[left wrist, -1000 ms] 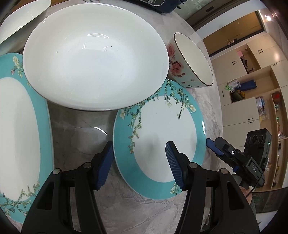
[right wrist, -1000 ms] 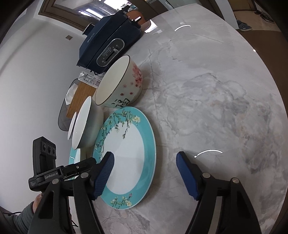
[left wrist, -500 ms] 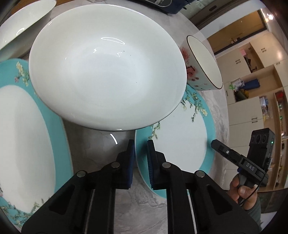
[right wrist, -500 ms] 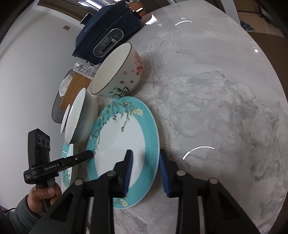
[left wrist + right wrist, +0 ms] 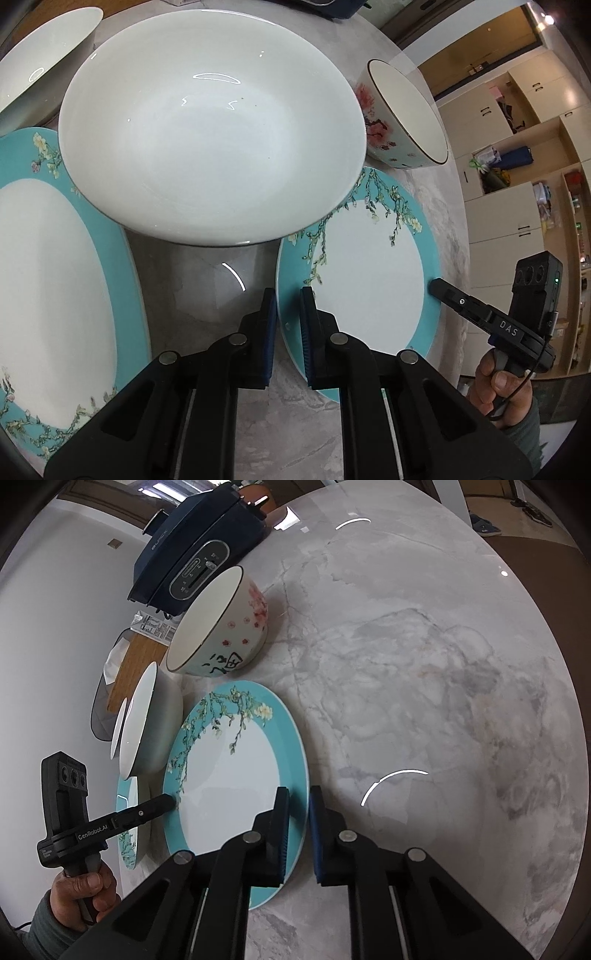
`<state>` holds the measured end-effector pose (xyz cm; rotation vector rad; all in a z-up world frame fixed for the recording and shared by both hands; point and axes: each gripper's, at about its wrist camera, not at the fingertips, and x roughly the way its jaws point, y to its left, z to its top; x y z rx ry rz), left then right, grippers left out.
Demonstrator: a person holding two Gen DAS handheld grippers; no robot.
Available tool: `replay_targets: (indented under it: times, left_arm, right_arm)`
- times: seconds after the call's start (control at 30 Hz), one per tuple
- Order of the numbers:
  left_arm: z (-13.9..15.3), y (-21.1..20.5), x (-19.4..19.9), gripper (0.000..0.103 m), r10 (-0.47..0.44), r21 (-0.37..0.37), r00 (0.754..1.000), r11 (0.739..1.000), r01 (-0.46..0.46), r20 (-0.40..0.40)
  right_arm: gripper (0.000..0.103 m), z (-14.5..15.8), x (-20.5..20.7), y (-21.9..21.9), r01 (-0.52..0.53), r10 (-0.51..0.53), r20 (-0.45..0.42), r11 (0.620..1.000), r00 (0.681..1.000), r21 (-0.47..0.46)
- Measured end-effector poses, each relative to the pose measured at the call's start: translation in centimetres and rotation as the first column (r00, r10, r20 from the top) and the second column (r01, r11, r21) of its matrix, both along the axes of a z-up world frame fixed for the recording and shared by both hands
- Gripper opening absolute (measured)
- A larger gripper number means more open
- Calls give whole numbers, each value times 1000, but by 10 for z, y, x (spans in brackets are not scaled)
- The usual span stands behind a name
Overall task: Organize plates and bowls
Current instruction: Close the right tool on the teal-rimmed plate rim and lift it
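The round ceramic plate (image 5: 369,291) has a turquoise rim, a white centre and a sprig of pale blossoms on dark twigs. A second turquoise-rimmed plate (image 5: 55,280) carries the same blossom pattern. The wide shallow bowl (image 5: 210,147) is plain glossy white. The deep bowl (image 5: 221,627) is cream with pink cherry blossoms, red flower dots, black brushed characters and a dark rim line. The bench (image 5: 424,664) is grey-veined pale marble. The appliance (image 5: 199,550) is navy blue.

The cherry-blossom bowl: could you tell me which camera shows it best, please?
The right wrist view: the cherry-blossom bowl shows whole, with its outer wall, pink flowers, black characters and dark rim. The left wrist view shows it squeezed near the picture's edge, mostly its inside, partly behind the big white bowl.
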<state>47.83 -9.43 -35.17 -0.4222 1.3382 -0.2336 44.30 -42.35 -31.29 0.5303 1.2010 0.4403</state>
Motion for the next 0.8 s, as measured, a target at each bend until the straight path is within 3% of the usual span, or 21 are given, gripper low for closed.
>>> replay_targets:
  times: [0.47,0.8]
  left_arm:
    - [33,3,-38,10,-35,-12,999,999,35,39]
    - [68,36,-112,10,-36,-30,995,999,39,90]
  right_arm:
    - [13,23,-36,2,17,-17,24,1000,1000,3]
    - [13,65,-112,35,-7,7,74,1000,997,11]
